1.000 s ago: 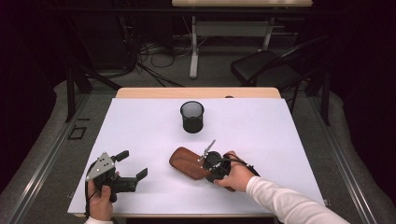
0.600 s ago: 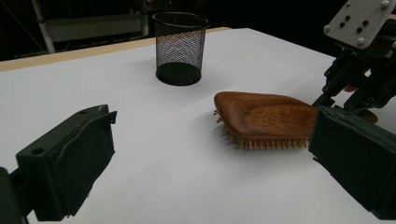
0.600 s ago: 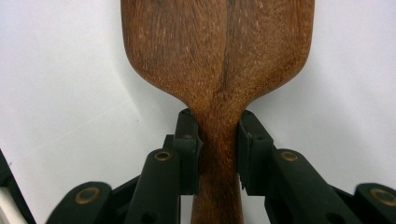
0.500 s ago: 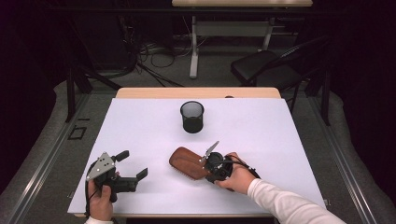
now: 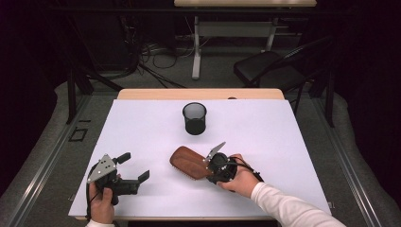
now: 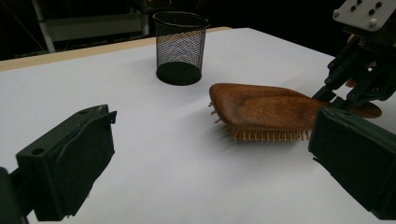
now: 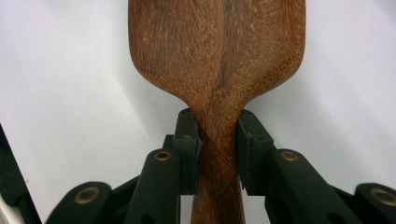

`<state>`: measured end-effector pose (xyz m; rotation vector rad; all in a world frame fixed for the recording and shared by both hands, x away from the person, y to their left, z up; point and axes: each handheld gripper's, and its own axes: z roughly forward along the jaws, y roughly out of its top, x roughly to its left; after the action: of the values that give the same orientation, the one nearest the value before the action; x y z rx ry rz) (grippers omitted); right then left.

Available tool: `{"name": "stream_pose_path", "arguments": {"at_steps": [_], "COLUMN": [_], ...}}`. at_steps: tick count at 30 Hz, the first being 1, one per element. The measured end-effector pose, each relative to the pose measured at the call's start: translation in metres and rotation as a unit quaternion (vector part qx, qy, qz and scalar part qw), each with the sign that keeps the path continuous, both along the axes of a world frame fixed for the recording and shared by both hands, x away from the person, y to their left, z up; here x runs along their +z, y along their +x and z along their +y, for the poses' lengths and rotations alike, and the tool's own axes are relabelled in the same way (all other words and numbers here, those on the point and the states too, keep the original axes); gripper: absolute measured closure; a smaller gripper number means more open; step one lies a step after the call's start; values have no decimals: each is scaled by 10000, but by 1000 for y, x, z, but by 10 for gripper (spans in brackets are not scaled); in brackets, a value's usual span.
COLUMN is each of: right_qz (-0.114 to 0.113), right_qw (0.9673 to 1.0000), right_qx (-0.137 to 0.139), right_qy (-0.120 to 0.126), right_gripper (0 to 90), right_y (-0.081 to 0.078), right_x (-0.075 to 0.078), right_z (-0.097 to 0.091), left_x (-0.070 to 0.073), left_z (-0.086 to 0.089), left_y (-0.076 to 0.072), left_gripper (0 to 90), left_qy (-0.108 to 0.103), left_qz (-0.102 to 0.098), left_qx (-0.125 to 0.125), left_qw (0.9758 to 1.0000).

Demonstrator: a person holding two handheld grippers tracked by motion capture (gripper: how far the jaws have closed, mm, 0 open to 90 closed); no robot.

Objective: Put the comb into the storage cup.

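Nearest the person, the left gripper (image 5: pixel 134 167) sat low at the front left of the white table (image 5: pixel 293 137), held in the left hand (image 5: pixel 101 203), jaws spread wide with nothing between them; in the left gripper view its two black jaws stood far apart over bare table, aimed toward the brush. To its right, the right gripper (image 5: pixel 213 166), held by the right hand (image 5: pixel 242 180) with a white sleeve (image 5: pixel 288 208) behind it, was clamped on the handle of the wooden hairbrush (image 5: pixel 189 161). The right gripper view showed both pads pressed against the narrow neck of the handle (image 7: pixel 218 154), one on each side, with the wide brush head (image 7: pixel 217 42) running away from the camera. The hairbrush lay front-centre on the table, bristles down, wooden back up, head pointing left toward the left gripper, well apart from it. Farther back, at mid-table, a black mesh cup (image 5: pixel 195 118) stood upright, clear of the brush. Beyond the table's far edge: a dark chair (image 5: pixel 269 71) and cables (image 5: pixel 156 52) on the floor.
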<state>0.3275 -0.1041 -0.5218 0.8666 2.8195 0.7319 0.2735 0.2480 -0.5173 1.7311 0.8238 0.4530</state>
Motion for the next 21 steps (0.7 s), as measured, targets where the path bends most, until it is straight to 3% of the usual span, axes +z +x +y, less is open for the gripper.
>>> {"name": "stream_pose_path", "arguments": {"at_steps": [16, 21], "right_qz": [-465, -519], "right_qw": [9967, 9951], "right_qx": [-198, -274], "right_qy": [642, 793], "right_gripper": [723, 723], "right_y": [4, 3], "right_x": [13, 15], "right_z": [-5, -4], "left_x": [-1, -1], "left_z": [0, 0], "left_y": [0, 0], "left_gripper": [2, 2], "left_qy": [28, 25], "left_qz": [11, 15], "left_qx": [10, 12], "left_qw": [10000, 10000]}}
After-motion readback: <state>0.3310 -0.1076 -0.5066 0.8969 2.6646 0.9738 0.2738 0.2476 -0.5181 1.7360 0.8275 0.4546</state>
